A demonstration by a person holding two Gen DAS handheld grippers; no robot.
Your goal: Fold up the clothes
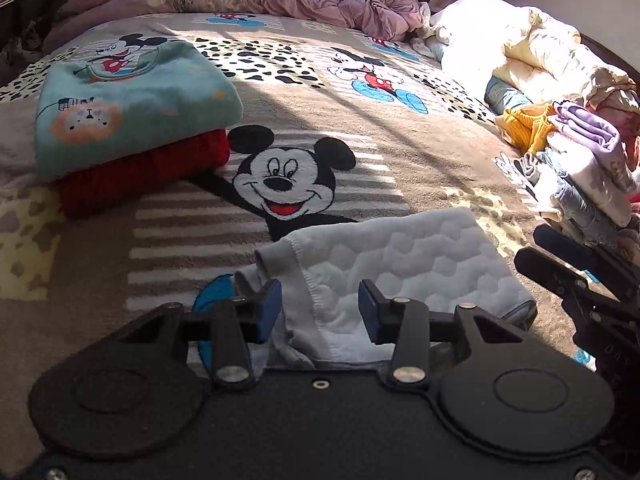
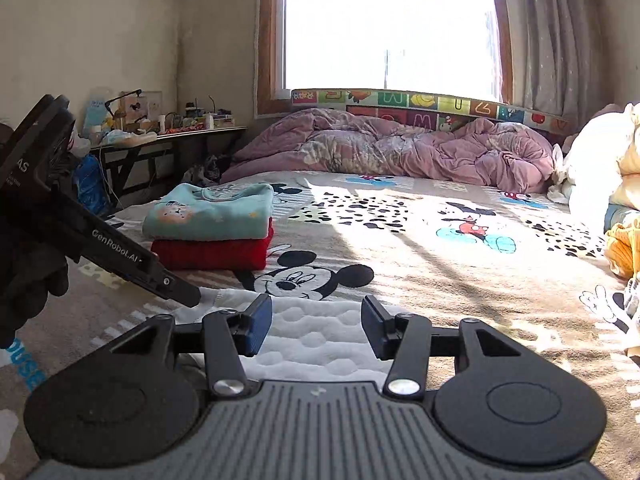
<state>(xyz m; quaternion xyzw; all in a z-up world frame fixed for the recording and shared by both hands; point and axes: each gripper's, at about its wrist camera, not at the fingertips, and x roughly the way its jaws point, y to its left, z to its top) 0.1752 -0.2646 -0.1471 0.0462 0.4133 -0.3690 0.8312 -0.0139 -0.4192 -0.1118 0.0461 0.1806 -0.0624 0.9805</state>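
Observation:
A white quilted garment [image 1: 400, 264] lies partly folded on the Mickey Mouse blanket [image 1: 360, 148], right in front of both grippers. My left gripper [image 1: 319, 310] is open, its blue pads on either side of the garment's stitched near edge. My right gripper [image 2: 316, 326] is open above the same white garment [image 2: 316, 336]. It shows at the right edge of the left wrist view [image 1: 580, 280]. The left gripper appears at the left of the right wrist view [image 2: 120, 256]. A folded teal top [image 1: 132, 100] lies on a folded red garment [image 1: 148, 172] at the left.
A pile of unfolded clothes [image 1: 568, 132] lies at the right edge of the bed. A crumpled pink duvet [image 2: 400, 148] lies across the far end below the window. A cluttered side table [image 2: 168, 136] stands at the left by the wall.

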